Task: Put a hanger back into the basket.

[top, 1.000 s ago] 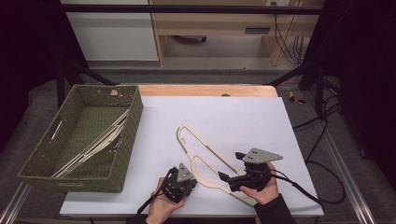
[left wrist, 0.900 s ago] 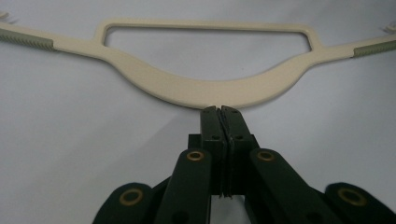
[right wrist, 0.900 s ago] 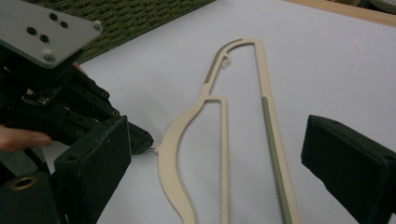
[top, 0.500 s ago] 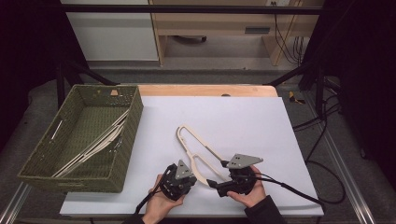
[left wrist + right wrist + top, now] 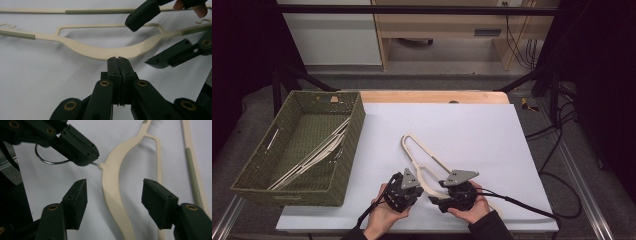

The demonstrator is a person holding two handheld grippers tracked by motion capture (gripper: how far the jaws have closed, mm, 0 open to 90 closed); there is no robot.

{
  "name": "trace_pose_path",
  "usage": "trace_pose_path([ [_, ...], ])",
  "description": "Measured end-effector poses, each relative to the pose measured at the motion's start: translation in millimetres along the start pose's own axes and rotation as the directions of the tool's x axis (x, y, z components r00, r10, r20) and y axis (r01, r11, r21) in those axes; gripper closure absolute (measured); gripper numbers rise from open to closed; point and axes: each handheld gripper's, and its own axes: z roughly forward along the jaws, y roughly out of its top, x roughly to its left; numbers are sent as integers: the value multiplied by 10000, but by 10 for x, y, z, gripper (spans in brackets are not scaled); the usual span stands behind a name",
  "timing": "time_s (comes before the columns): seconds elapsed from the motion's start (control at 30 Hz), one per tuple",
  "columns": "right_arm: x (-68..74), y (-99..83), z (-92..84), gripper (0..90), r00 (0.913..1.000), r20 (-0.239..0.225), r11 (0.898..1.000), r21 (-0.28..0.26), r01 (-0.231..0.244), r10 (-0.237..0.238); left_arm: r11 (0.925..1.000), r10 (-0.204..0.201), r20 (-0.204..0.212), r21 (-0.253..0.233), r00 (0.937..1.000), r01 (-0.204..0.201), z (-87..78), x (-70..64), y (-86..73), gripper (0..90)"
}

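Since a second ago the right gripper (image 5: 438, 197) is sliding left, jaws spread astride the hanger (image 5: 424, 159) near mid-table, while the left gripper (image 5: 119, 60) is pinching its hook; closing comes next.

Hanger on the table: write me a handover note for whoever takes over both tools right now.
Left tool: jaws shut at the neck of the cream hanger, on the base of its metal hook.
Right tool: jaws open, straddling the hanger's curved shoulder without closing on it.
Things: the hanger lies flat on the white table near the front edge. The green woven basket at the left already holds several hangers.
Done: those hangers are in the basket.
Left: probably close the right tool on the shoulder, lift this hanger and put it in the basket.
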Motion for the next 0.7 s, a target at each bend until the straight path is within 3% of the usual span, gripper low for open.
trace_pose_path([
  [0.37, 6, -38, 161, 655, 9993, -106, 9955, 868, 370, -363, 10000, 66, 29, 63, 10000, -66, 7, -8, 1, 889],
  [0.7, -12, -29, 129, 704, 9943, -328, 9907, 876, 1044, -1019, 10000, 89, 167, -20, 9998, -89, -17, -6, 11, 887],
])
